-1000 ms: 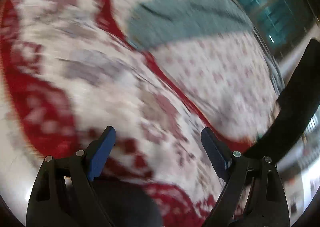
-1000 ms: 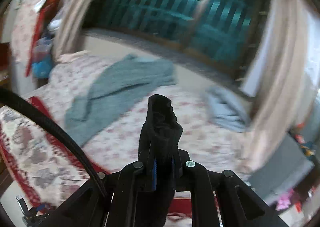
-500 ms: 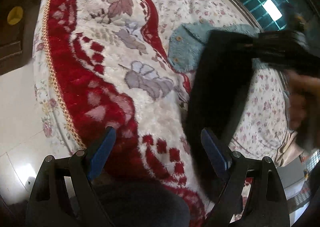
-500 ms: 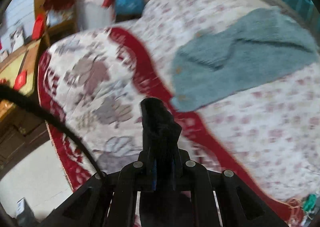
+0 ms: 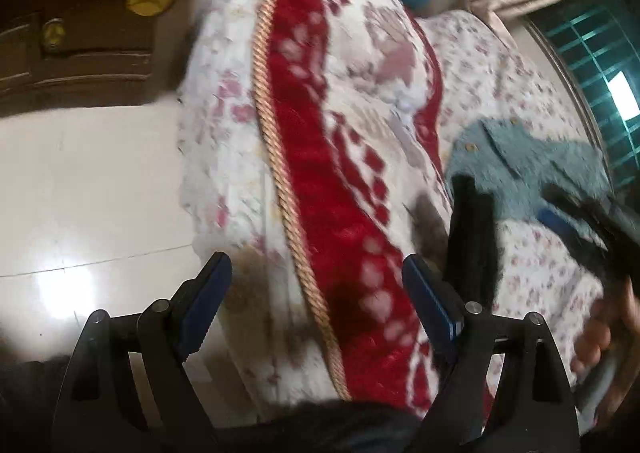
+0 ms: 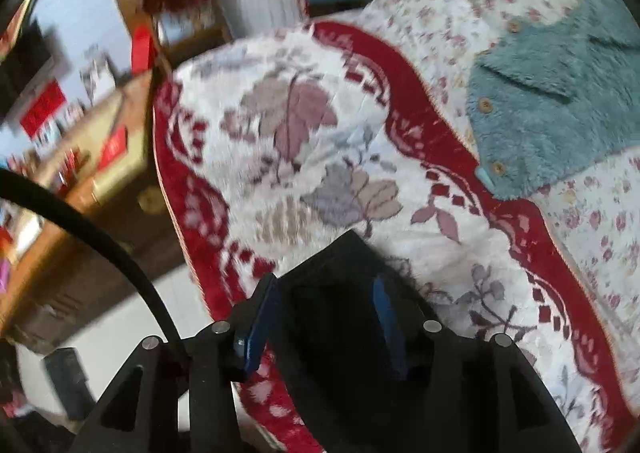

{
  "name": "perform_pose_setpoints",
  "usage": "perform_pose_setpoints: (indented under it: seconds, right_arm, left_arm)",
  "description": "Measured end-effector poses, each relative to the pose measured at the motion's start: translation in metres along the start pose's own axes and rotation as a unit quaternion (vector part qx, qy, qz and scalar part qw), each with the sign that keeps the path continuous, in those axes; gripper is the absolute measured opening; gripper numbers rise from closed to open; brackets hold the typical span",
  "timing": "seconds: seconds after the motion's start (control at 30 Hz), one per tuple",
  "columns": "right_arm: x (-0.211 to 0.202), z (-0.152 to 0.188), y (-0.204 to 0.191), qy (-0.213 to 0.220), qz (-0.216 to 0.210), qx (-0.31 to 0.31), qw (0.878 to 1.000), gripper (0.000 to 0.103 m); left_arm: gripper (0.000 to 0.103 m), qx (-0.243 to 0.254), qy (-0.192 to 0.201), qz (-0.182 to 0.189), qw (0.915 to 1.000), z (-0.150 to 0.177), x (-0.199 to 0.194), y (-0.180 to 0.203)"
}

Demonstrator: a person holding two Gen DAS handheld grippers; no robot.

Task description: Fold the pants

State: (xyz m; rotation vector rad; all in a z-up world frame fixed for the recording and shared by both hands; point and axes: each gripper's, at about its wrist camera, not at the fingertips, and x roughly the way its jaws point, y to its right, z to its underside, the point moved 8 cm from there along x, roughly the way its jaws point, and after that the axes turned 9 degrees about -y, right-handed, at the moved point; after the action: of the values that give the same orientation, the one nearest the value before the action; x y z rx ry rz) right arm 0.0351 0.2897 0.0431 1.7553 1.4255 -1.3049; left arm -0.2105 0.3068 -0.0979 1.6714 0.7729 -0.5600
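The black pants (image 6: 344, 293) lie on the red-and-white blanket (image 6: 304, 157) near its edge closest to the tiled floor (image 5: 92, 181), and that blanket serves as the landmark for everything else. In the right wrist view the right gripper (image 6: 324, 317) hangs over the blanket's near edge with its jaws just opened; the dark cloth sits between the blue pads (image 6: 260, 317), which stand apart from it and do not press on it. In the left wrist view the same pants (image 5: 472, 237) show as a dark upright strip over the blanket's far side, blurred, with the right gripper (image 5: 580, 225) beside it and the person's hand (image 5: 608, 337) behind that. The left gripper (image 5: 316, 305) hovers over the blanket's gold-corded border (image 5: 276, 157), its jaws spread wide with nothing between them, one pad over the floor side and the other over the red band. Beyond the blanket, on the flowered bedspread (image 6: 592, 221), a fuzzy teal cardigan (image 6: 556, 117) with wooden buttons lies just past the red border. On the floor side of the blanket stands a dark wooden cabinet (image 5: 80, 33) with brass fittings.
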Motion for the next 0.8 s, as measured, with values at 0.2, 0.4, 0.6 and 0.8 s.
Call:
perform_pose_setpoints:
  seconds: [0.2, 0.4, 0.6, 0.8]
  right_arm:
    - [-0.065, 0.027, 0.042, 0.075, 0.006, 0.056, 0.996, 0.048]
    - [-0.130, 0.161, 0.095, 0.147, 0.039, 0.093, 0.984, 0.048]
    - [-0.137, 0.339, 0.148, 0.144, 0.100, 0.152, 0.973, 0.048]
    - [-0.156, 0.434, 0.180, 0.229, 0.027, 0.299, 0.926, 0.048]
  left_arm:
    - [0.087, 0.077, -0.044, 0.065, 0.9940, -0.014, 0.002, 0.035]
    - [0.087, 0.120, -0.258, 0.220, 0.9332, 0.012, 0.054, 0.099]
    - [0.087, 0.079, -0.301, 0.253, 0.9160, 0.025, 0.082, 0.116]
    - [0.087, 0.077, -0.306, 0.267, 0.9106, 0.032, 0.082, 0.129]
